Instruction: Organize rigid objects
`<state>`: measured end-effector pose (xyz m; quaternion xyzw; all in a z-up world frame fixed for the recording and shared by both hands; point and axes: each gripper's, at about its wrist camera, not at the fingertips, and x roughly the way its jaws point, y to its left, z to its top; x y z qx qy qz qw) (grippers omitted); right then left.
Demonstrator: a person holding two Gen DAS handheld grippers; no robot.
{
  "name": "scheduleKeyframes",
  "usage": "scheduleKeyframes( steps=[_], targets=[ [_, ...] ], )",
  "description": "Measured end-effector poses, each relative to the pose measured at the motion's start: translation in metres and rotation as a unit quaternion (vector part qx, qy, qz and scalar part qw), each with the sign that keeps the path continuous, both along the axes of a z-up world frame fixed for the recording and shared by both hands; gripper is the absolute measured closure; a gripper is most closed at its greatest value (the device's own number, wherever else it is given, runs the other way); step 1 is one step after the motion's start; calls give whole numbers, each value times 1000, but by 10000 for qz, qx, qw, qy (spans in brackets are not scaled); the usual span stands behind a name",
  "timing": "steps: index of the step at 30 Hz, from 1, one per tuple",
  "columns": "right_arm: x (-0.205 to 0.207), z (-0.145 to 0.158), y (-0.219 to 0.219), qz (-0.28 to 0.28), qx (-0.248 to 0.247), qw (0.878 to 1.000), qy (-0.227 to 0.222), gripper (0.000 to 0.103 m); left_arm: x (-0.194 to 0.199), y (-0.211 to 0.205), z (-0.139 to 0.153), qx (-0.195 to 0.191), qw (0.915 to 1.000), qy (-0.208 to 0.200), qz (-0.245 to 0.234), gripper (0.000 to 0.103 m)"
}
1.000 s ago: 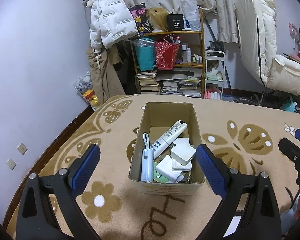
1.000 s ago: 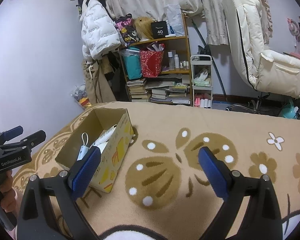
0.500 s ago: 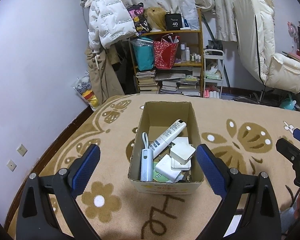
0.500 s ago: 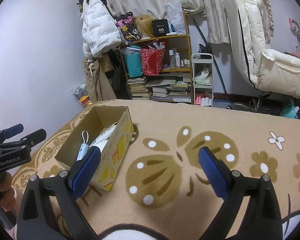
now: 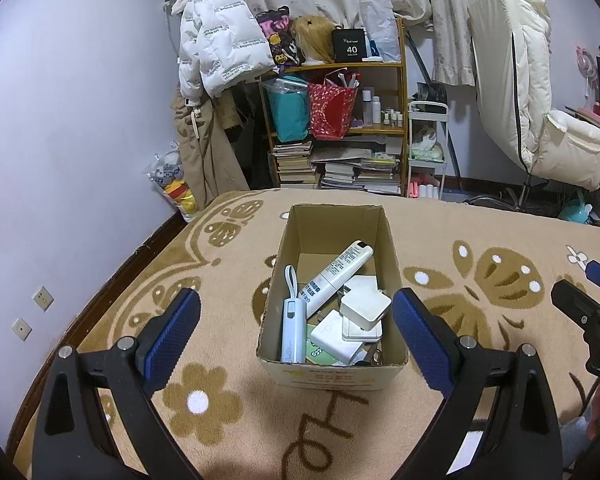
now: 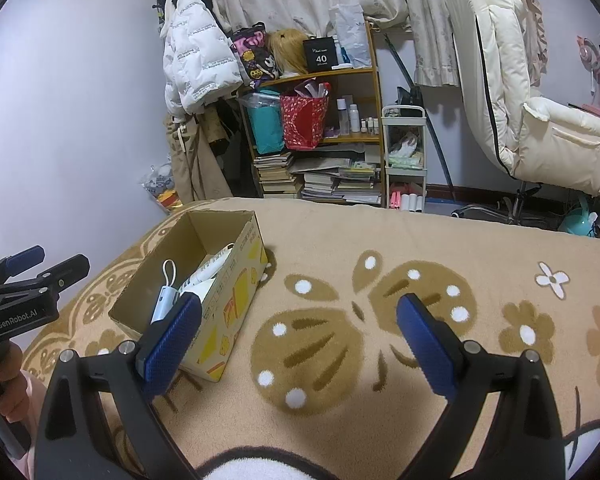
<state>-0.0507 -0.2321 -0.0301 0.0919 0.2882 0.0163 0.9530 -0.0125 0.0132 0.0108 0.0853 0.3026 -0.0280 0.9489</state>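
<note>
An open cardboard box sits on the tan patterned blanket. Inside lie a white tube, a pale blue power bank with a loop, white chargers and a green packet. My left gripper stands open in front of the box, its fingers either side of it, holding nothing. My right gripper is open over bare blanket to the right of the box, also holding nothing. It shows at the right edge of the left wrist view; the left one shows at the left edge of the right wrist view.
The blanket covers a bed-like surface. Beyond its far edge stand a wooden shelf with bags and books, a white cart, hanging coats and a cream recliner chair. A wall runs along the left.
Both grippers have barely moved; the view has shifted slightly. The box and its contents lie as before.
</note>
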Motion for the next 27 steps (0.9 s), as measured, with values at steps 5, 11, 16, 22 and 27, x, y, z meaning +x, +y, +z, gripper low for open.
scheduleKeyframes(
  steps=[5, 11, 16, 22, 27],
  targets=[
    [0, 0, 0, -9, -1, 10000, -4, 0, 0, 0, 1, -6, 10000, -5, -4, 7],
    [0, 0, -2, 3, 7, 10000, 6, 0, -1, 0, 1, -10, 10000, -8, -9, 7],
    [0, 0, -3, 4, -2, 10000, 12, 0, 0, 0, 1, -12, 10000, -5, -9, 7],
    [1, 1, -3, 10, 5, 10000, 14, 0, 0, 1, 2, -16, 10000, -5, -10, 7],
    [1, 1, -3, 6, 3, 10000, 13, 0, 0, 0, 1, -2, 10000, 5, -7, 7]
  ],
)
